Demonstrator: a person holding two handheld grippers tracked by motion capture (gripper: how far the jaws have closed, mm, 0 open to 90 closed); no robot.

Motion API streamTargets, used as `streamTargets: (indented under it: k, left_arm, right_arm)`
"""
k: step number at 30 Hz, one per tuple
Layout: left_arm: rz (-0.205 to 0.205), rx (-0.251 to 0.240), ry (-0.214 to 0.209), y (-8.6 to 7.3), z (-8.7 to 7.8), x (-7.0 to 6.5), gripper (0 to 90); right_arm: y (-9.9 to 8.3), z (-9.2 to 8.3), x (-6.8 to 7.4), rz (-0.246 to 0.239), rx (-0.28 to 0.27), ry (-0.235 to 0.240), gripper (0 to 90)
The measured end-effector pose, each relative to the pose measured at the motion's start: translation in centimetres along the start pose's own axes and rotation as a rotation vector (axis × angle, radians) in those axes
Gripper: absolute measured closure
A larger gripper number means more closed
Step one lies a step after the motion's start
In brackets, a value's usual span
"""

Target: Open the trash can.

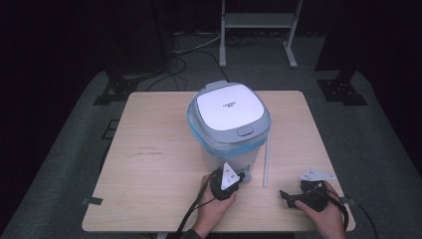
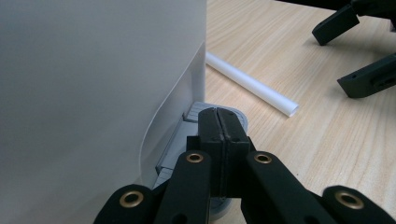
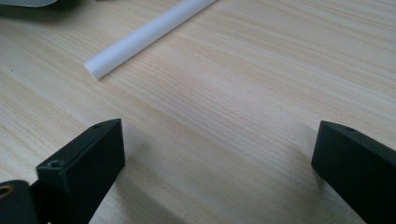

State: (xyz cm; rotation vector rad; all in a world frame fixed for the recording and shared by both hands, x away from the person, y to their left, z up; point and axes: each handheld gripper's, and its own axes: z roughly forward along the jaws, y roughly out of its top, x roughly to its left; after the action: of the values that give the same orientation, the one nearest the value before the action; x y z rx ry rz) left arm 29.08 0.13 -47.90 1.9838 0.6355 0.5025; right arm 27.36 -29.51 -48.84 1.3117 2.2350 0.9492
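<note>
Wooden table: my left gripper, jaws pressed together, rests on the pedal (lid still down); right gripper spread, idle.

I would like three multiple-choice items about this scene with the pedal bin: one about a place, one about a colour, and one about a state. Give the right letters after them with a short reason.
1. Where does the white tube lie?
A. on the bin's lid
B. on the table, beside the pedal bin on the right gripper's side
C. between the right gripper's jaws

2. What colour is the bag edge under the bin's lid?
A. light blue
B. red
C. black

3. How do the jaws of the left gripper stand?
A. wide open
B. shut on the tube
C. shut, with nothing between them, over the grey pedal

Answers:
1 B: the high view shows it flat on the wood, apart from the right gripper.
2 A: a blue band shows below the lid.
3 C: the left gripper view shows the jaws pressed together.
</note>
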Motion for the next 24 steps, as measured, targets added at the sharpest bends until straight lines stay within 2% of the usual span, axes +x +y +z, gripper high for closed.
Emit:
streamTargets:
  k: [5,17,24]
  left_arm:
    - [-0.031,0.007,-0.023,-0.01,0.06,0.32,90.0]
    - [-0.029,0.037,-0.021,0.06,0.25,0.22,90.0]
    - [-0.009,0.073,-0.004,0.16,0.57,-0.14,90.0]
  right_arm:
    - [-0.01,0.0,0.0,0.0,0.0,0.0,1.4]
    - [0.0,0.02,0.03,0.003,-0.001,-0.002,1.4]
    - [0.0,0.02,0.04,0.002,-0.001,-0.003,1.4]
